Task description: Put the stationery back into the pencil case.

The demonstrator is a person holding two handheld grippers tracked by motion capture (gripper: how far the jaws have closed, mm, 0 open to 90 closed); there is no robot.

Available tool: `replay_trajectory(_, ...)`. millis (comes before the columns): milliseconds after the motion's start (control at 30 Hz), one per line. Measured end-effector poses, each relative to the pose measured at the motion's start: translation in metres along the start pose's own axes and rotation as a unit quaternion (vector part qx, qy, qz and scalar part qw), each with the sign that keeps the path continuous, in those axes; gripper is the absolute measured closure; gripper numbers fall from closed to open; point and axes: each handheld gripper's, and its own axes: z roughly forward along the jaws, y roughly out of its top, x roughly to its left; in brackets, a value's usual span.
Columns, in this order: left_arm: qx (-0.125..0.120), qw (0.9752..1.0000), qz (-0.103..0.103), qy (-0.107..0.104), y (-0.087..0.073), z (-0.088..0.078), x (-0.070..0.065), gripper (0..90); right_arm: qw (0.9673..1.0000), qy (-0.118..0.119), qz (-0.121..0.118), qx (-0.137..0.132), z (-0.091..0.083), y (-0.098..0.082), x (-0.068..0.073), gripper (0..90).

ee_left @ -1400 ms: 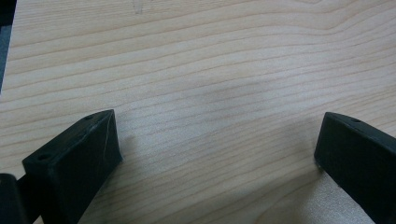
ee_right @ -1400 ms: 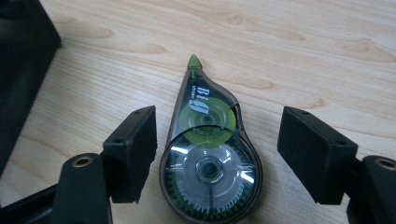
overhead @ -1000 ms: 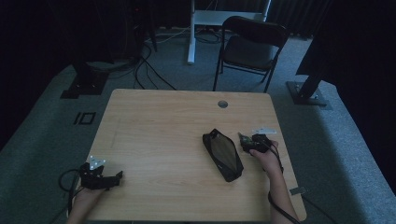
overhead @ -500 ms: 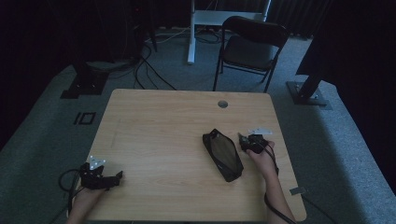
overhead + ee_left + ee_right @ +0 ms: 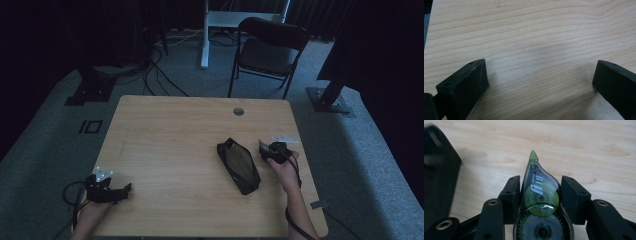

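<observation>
The right hand-held gripper has its two black jaws pressed against the sides of a clear correction tape dispenser with green reels inside and a green tip pointing away from the hand, just above the wood. Seen from the high view, that gripper sits near the right edge of the table, the person's right hand behind it.

From largest to smallest: the light wooden table takes up the middle of the room, with a round grommet hole near its far edge. Beyond it stands a dark folding chair on the grey carpet. A black zip pouch lies flat on the table, right of centre and angled, just beside the right gripper; whether they touch is hard to make out in the dim light.

The left hand-held gripper rests at the near left corner of the table, well apart from the pouch. In its own view that gripper has its jaws spread wide over bare wood, with nothing between them.
</observation>
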Motion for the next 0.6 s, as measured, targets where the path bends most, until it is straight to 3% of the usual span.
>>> replay_trajectory(267, 0.000, 1.0000, 0.000, 0.000, 0.000, 0.000, 0.000, 0.2, 0.9999, 0.005, 0.002, -0.014, -0.027, 0.014, 0.010, 50.9)
replay_trajectory(500, 0.000, 1.0000, 0.000, 0.000, 0.000, 0.000, 0.000, 0.2, 0.9993, -0.005, -0.020, -0.030, -0.047, 0.029, 0.024, 50.9)
replay_trajectory(600, 0.000, 1.0000, 0.000, 0.000, 0.000, 0.000, 0.000, 0.2, 0.9993, 0.005, -0.012, -0.035, -0.052, 0.034, 0.029, 50.9)
